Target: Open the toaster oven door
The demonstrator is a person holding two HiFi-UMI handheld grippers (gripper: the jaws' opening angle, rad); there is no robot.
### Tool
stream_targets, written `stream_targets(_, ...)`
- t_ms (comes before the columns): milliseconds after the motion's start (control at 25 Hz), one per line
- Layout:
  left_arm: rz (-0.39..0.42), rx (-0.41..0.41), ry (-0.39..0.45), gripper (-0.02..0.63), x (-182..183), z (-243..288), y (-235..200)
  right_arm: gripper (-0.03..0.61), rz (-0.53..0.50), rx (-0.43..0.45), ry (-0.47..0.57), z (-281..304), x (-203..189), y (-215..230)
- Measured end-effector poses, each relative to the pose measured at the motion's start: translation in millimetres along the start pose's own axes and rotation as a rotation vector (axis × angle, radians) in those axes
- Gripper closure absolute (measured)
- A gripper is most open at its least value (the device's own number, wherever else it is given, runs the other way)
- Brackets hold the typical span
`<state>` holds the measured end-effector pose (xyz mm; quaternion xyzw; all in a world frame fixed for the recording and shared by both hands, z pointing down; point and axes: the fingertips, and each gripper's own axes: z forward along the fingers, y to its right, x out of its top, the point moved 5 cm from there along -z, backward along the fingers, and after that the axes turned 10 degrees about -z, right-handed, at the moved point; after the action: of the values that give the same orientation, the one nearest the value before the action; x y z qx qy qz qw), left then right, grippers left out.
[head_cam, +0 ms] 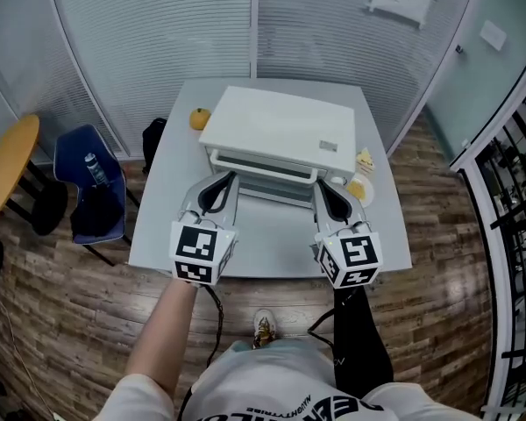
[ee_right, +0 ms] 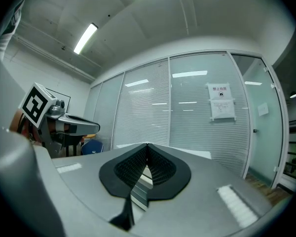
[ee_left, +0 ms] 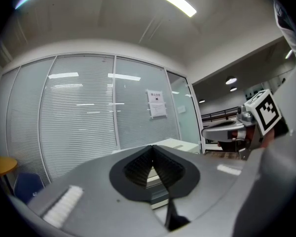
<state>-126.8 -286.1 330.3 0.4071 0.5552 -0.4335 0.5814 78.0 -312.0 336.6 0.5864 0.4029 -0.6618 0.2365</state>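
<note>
A white toaster oven [head_cam: 280, 134] stands on the grey table [head_cam: 272, 253], its door [head_cam: 272, 187] facing me with a white handle bar [head_cam: 263, 168] along the top. The door looks closed. My left gripper [head_cam: 231, 178] is shut and empty, its tip just short of the door's left end. My right gripper [head_cam: 318, 184] is likewise shut and empty, by the door's right end. In the left gripper view the jaws [ee_left: 153, 148] meet at the tips, with the oven [ee_left: 157, 179] showing behind. The right gripper view shows its jaws [ee_right: 147, 146] closed the same way.
An orange fruit [head_cam: 199, 118] lies left of the oven. A small plate with food [head_cam: 361, 187] sits at its right. Left of the table are a blue chair [head_cam: 92, 191] holding a bottle [head_cam: 94, 169] and a yellow round table [head_cam: 4, 165]. Glass walls with blinds stand behind.
</note>
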Motion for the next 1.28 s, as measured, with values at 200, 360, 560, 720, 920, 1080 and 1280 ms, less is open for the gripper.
stream_targets(200, 0.016, 0.020, -0.035, 0.555, -10.9, 32.5, -9.3, 0.575, -0.001, 0.012, -0.025, 30.6, -14.4, 11.1)
stream_targets(360, -0.001, -0.024, -0.065, 0.555, -21.5, 56.9, -10.2, 0.575, 0.001, 0.020, -0.070, 49.8, -30.0, 11.3)
stream_targets(560, -0.028, -0.061, -0.133, 0.555, -45.3, 80.2, -18.1, 0.575, 0.024, 0.016, -0.152, 65.6, -54.6, 7.8)
stream_targets(720, -0.046, -0.090, -0.194, 0.555, -66.6, 96.7, -26.3, 0.575, 0.038, -0.005, -0.221, 75.0, -73.2, 5.0)
stream_targets(920, -0.052, -0.119, -0.261, 0.555, -86.6, 115.1, -33.2, 0.575, 0.043, -0.033, -0.307, 88.7, -90.0, 4.7)
stream_targets(1080, -0.093, -0.102, -0.336, 0.555, -100.5, 125.8, -41.2, 0.575, 0.097, -0.038, -0.362, 99.8, -98.8, 2.6)
stream_targets(1280, -0.101, -0.080, -0.342, 0.555, -101.0, 132.5, -46.5, 0.575, 0.136, -0.063, -0.388, 101.1, -99.0, 4.4)
